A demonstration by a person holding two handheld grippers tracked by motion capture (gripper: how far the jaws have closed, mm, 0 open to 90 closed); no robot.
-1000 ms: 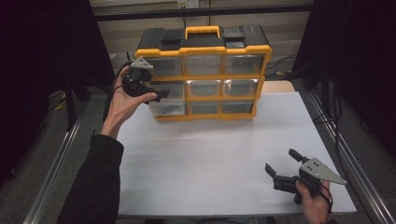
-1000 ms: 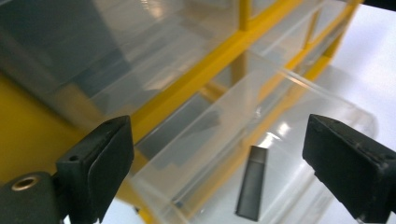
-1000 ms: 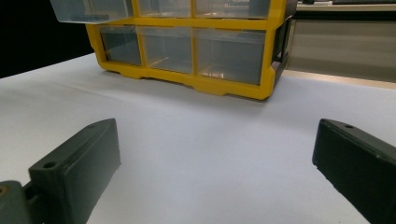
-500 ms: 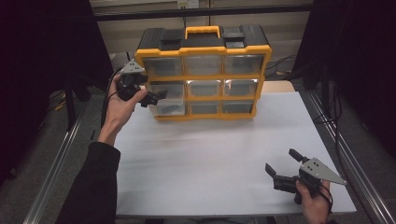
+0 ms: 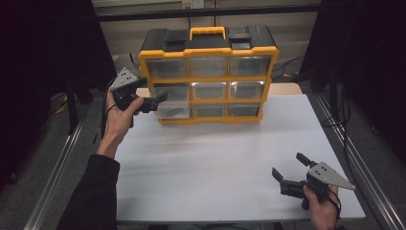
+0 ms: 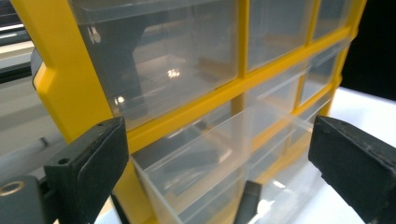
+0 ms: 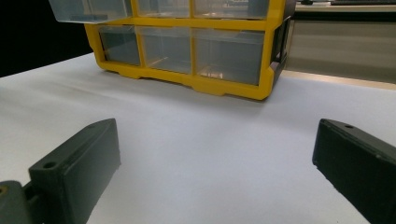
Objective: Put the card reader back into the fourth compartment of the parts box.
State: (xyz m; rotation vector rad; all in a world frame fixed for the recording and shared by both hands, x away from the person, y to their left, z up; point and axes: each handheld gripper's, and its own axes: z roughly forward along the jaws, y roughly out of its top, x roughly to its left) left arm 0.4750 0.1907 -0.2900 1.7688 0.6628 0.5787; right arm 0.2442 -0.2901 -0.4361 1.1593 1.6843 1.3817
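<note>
A yellow organizer (image 5: 208, 79) with clear drawers and a black top stands at the back of the white table. Its middle-left drawer (image 5: 173, 110) is pulled out, and something flat and grey lies inside it. In the left gripper view that drawer (image 6: 205, 163) juts toward me under the shut top-left drawer (image 6: 163, 60). My left gripper (image 5: 160, 100) hangs open just left of the pulled-out drawer, its jaws wide apart with nothing held (image 6: 217, 140). My right gripper (image 5: 288, 166) rests open near the table's front right, empty (image 7: 215, 149), facing the organizer (image 7: 187, 46).
The white tabletop (image 5: 215, 158) stretches between the organizer and my right hand. Metal rails (image 5: 57, 172) run along both table sides, with dark curtains beyond. Cables (image 5: 292, 67) trail behind the organizer at the right.
My left gripper has drifted slightly down and toward me beside the pulled-out drawer. The right gripper has stayed still.
</note>
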